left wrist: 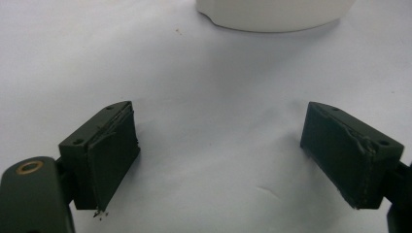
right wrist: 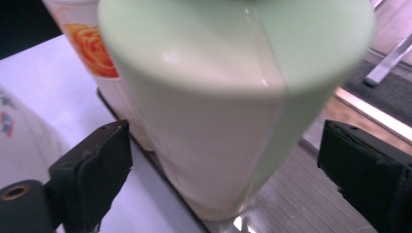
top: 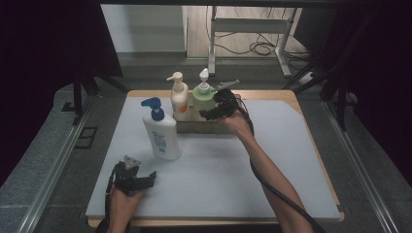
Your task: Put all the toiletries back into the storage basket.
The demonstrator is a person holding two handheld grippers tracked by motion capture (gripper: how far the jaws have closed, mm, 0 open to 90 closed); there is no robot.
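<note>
At seven o'clock on the pale mat [top: 272,160], nearest the table's front edge, the left gripper [top: 145,180] rests with jaws spread wide and nothing between them; its own view looks across bare mat to the rounded white base of the blue-pump bottle [top: 162,133], which stands upright just beyond, at about ten o'clock from centre. Farther back, near twelve o'clock, a low metal tray [top: 187,127] carries two pump bottles side by side: a white one with an orange rose label [top: 179,99] and, just to its right, the green bottle [top: 202,97]. The right gripper [top: 210,114] sits level at that green bottle's lower body, jaws open wide and flanking it, each pad standing clear of the wall in the right gripper view [right wrist: 218,126].

The green bottle looks like smooth, glossy plastic, likely slick and somewhat yielding if squeezed hard, and weighty if full. Its straight lower body, below the shoulder, seems the surest hold; the pump head would probably wobble or depress.
</note>
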